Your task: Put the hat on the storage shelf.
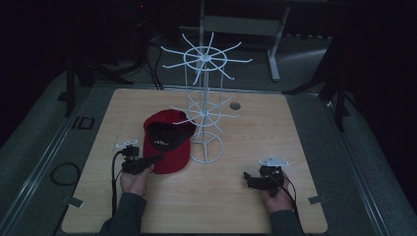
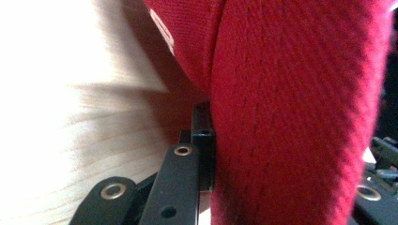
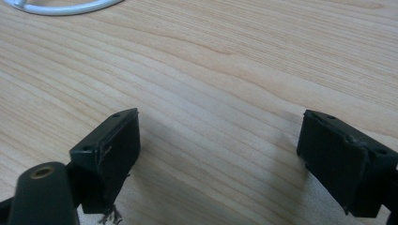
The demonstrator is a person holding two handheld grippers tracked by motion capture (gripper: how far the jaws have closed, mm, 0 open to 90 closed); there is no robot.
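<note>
A wooden table (image 1: 211, 196) is seen from above in dim light. A red cap (image 1: 167, 140) lies on it left of centre, its opening turned upward, its brim toward the near edge. Just to the cap's right a white wire rack (image 1: 205, 105) stands upright, with two tiers of spokes on a thin post and a round wire foot on the table top. The cap's crown is overlapped by the lower spokes; whether it is touched by them cannot be told.

The left gripper (image 1: 156, 158) is held in the left hand (image 1: 134, 179) at the near left, its jaws reaching to the cap's brim. In the left gripper view the brim of the cap (image 2: 291, 117) is seen pinched edge-on between the two jaws, one jaw pressed flat against the red cloth, the other mostly hidden behind it. The table's wood (image 2: 70, 117) is seen beside it.

The right gripper (image 1: 246, 178) is held in the right hand (image 1: 278, 196) at the near right, well apart from cap and rack. In the right gripper view its jaws are spread wide with nothing between them but bare wood (image 3: 225, 70). Part of the rack's wire foot (image 3: 61, 7) is seen at the top left corner.

A small round hole (image 1: 235, 105) is set in the table beyond the rack. A dark cable (image 1: 64, 173) is coiled on the floor left of the table.
</note>
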